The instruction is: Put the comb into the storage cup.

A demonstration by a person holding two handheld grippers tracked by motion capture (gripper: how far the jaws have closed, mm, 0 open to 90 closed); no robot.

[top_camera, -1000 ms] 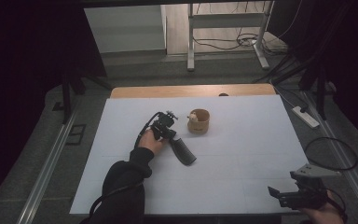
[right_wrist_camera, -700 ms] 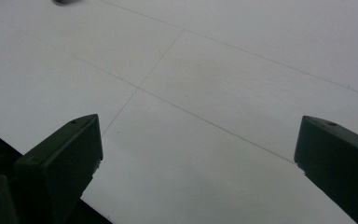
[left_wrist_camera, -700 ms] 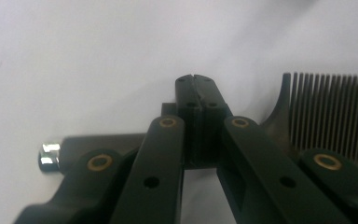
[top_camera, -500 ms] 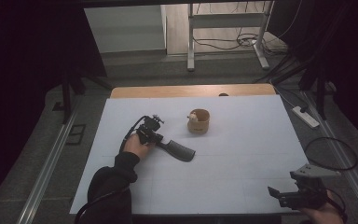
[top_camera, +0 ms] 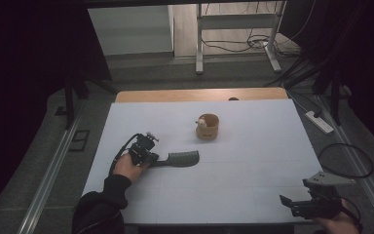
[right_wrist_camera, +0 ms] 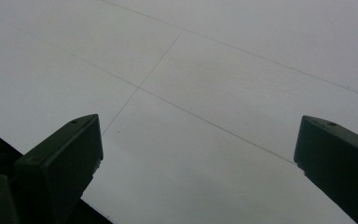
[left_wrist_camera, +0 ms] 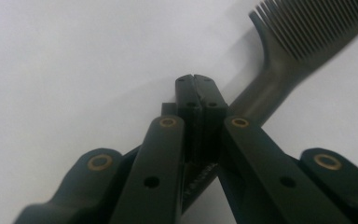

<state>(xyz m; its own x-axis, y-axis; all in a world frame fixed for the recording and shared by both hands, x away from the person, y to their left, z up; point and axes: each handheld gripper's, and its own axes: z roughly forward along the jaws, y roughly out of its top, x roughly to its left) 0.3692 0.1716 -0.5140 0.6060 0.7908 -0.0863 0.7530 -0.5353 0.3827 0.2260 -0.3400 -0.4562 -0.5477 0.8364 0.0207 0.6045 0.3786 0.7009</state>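
My left tool point(top_camera: 152, 159) is clenched on the handle end of the grey comb point(top_camera: 182, 158), which lies flat on the white surface point(top_camera: 253, 146) with its long axis running right from the jaws, teeth far-facing, while my right tool point(top_camera: 292, 204) rests released near the right corner.

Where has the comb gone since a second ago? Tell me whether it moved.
Yes. The comb, clamped in the left gripper, moved left and nearer, away from the wooden cup.
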